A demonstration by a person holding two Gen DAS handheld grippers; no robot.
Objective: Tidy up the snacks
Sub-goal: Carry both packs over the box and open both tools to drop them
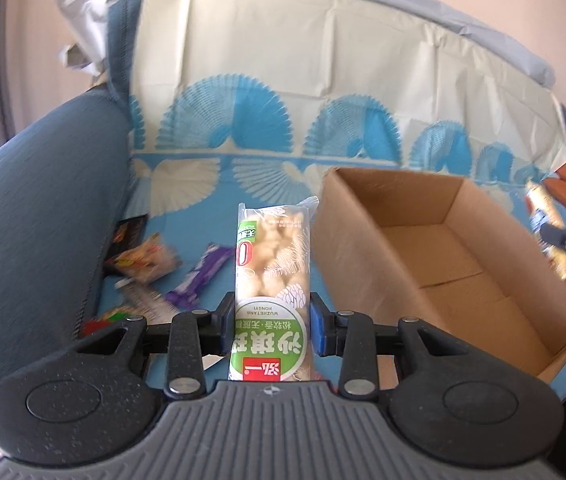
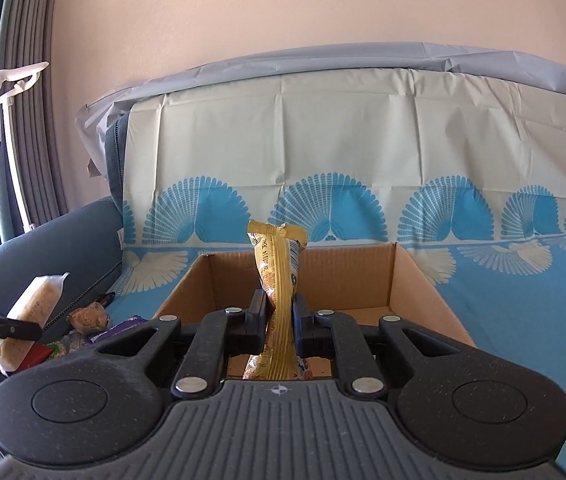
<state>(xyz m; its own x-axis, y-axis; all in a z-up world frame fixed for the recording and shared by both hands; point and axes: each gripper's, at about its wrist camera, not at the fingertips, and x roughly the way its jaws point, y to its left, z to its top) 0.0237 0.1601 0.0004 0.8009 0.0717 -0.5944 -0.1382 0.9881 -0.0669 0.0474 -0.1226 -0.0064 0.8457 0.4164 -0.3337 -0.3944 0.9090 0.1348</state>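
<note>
Holding one snack in each gripper beside the cardboard box (image 1: 435, 256).
My left gripper (image 1: 271, 320) clamps a green-labelled bread pack (image 1: 271, 256); my right gripper (image 2: 279, 316) clamps a yellow packet (image 2: 279, 280).

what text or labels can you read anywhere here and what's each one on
"WUZHETANG HONGYI", seen upside down: green and white snack pack clamped in the left hand-held gripper.
Large white Chinese characters and a big red "0" on that same pack: visible, but not read with confidence.
"RobotAI", partly cut off: side of the left hand-held gripper in the right wrist view.
Yellow snack packet in the right hand-held gripper: small print, blurred.
Loose snacks on the sofa: too blurred.
</note>
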